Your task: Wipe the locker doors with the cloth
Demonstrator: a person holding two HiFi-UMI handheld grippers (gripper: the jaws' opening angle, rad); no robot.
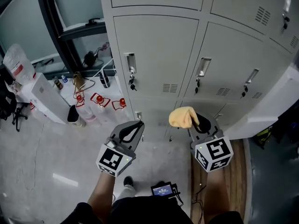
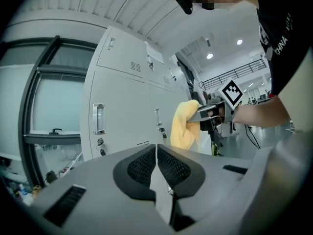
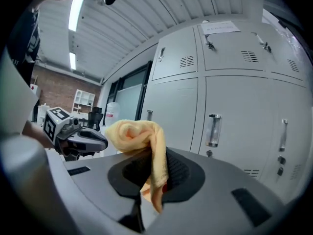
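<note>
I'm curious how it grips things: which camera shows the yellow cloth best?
The right gripper view: the cloth fills the middle, pinched between the fingers. The head view shows a small bunched lump from above; the left gripper view shows it hanging far off.

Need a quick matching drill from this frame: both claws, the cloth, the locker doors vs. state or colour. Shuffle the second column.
Column 1
1. left claw
2. right claw
3. cloth
4. locker doors

Column 2
A. light grey, facing both claws
B. shut on fabric
C. yellow, bunched up
D. shut, nothing in it

Pairs: 1-D, 2-B, 3-C, 4-A
</note>
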